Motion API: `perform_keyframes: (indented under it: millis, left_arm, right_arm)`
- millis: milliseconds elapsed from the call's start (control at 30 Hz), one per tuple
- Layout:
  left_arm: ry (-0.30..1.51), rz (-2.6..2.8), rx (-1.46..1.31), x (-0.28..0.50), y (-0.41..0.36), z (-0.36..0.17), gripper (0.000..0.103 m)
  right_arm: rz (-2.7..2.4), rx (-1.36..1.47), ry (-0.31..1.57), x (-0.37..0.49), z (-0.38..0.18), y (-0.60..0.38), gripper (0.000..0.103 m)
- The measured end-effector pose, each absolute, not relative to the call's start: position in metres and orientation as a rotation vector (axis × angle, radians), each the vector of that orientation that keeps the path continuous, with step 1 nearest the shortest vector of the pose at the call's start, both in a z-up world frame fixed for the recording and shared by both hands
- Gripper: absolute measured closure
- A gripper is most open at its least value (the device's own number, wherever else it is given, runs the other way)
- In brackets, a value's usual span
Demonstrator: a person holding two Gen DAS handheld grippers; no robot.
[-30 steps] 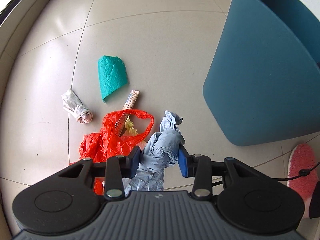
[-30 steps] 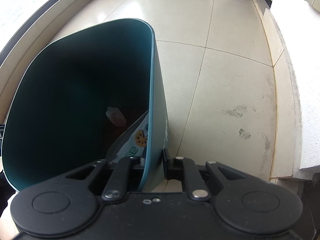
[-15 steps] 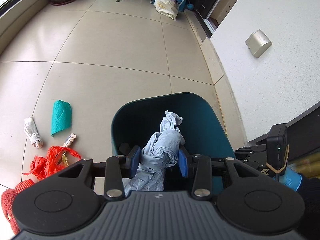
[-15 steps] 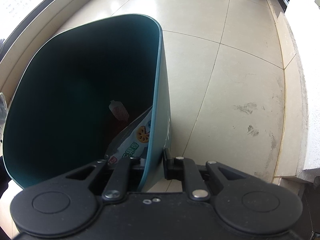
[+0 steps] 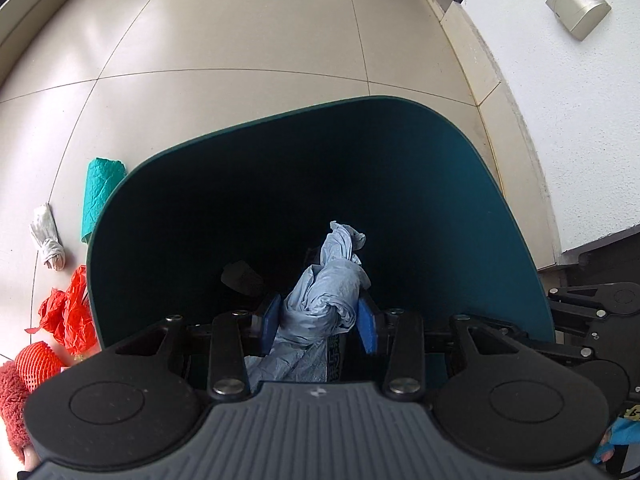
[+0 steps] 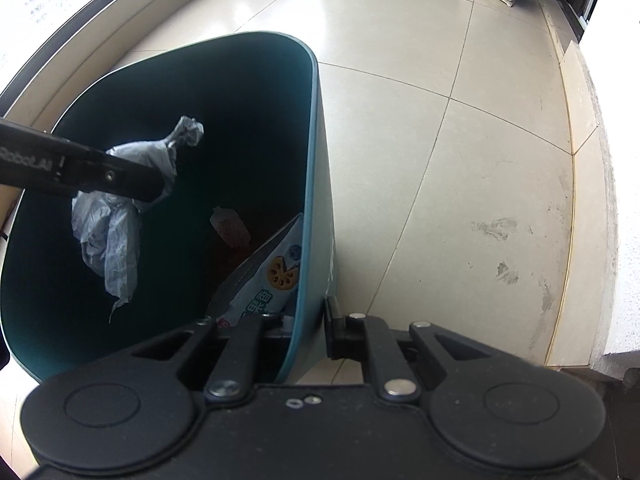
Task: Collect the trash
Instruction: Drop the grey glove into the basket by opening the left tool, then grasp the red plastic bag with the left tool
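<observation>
In the left wrist view, the far left of the frame holds loose litter on the beige tiled floor [image 5: 240, 48]: a rolled white paper wad [image 5: 48, 240], a crumpled teal paper sheet [image 5: 100, 192] partly hidden behind the bin wall, a crinkled red plastic bag [image 5: 68, 312], and an orange foam net sleeve [image 5: 38, 360] at the lower left edge. The middle of the frame is filled by the dark teal plastic trash bin [image 5: 500, 216], its mouth facing the camera. The left tongs [image 5: 318, 322] sit over that opening, their blue pads [image 5: 367, 328] closed onto a twisted pale blue plastic bag [image 5: 324, 292], which is pinched between them and hangs above the bin's dark interior. At the upper right a grey box [image 5: 578, 6] is mounted on the white wall.

In the right wrist view, the same bag [image 6: 116, 216] dangles at the left of the frame inside the bin's mouth. Lower in the bin lie a small clear bottle [image 6: 230, 226] and a printed snack packet [image 6: 268, 284] leaning on the right wall. At bottom centre the right tongs [image 6: 310, 328] clamp the bin's rim [image 6: 316, 184], one finger inside and one outside.
</observation>
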State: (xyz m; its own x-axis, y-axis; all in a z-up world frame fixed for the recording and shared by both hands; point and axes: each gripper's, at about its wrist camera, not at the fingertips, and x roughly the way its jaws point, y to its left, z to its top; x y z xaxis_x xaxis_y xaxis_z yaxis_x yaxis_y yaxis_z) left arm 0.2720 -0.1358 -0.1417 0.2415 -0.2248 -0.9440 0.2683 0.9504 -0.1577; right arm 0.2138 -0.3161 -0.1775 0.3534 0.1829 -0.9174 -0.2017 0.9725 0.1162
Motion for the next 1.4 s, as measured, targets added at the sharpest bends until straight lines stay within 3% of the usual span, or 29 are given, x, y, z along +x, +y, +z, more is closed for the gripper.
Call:
perform_keyframes:
  millis: [167, 300, 333, 533, 633, 800, 1067, 1400]
  left_arm:
    - [1.283, -0.378, 0.024, 0.263, -0.137, -0.147, 0.062]
    - [1.224, -0.425, 0.006, 0.250, -0.134, -0.135, 0.036]
    - [1.208, -0.431, 0.002, 0.247, -0.132, -0.131, 0.034]
    - [1.160, -0.458, -0.054, 0.234, -0.102, -0.104, 0.033]
    - [1.116, -0.420, -0.070, 0.228, -0.068, -0.085, 0.023]
    - [1.101, -0.275, -0.111, 0.243, 0.000, -0.078, 0.022]
    - [1.247, 0.018, -0.303, 0.306, 0.115, -0.152, 0.022]
    - [1.393, 0.207, -0.297, 0.343, 0.173, -0.274, 0.022]
  right_arm:
    - [0.242, -0.013, 1.186, 0.213, -0.176, -0.319, 0.093]
    - [0.233, -0.017, 1.189, 0.219, -0.179, -0.308, 0.093]
    - [0.232, -0.016, 1.190, 0.220, -0.181, -0.308, 0.093]
    - [0.228, -0.018, 1.190, 0.220, -0.184, -0.306, 0.094]
    - [0.229, -0.009, 1.192, 0.219, -0.185, -0.307, 0.093]
    - [0.228, -0.006, 1.195, 0.220, -0.185, -0.308, 0.093]
    - [0.228, 0.012, 1.205, 0.224, -0.187, -0.313, 0.093]
    - [0.230, 0.009, 1.224, 0.227, -0.189, -0.314, 0.093]
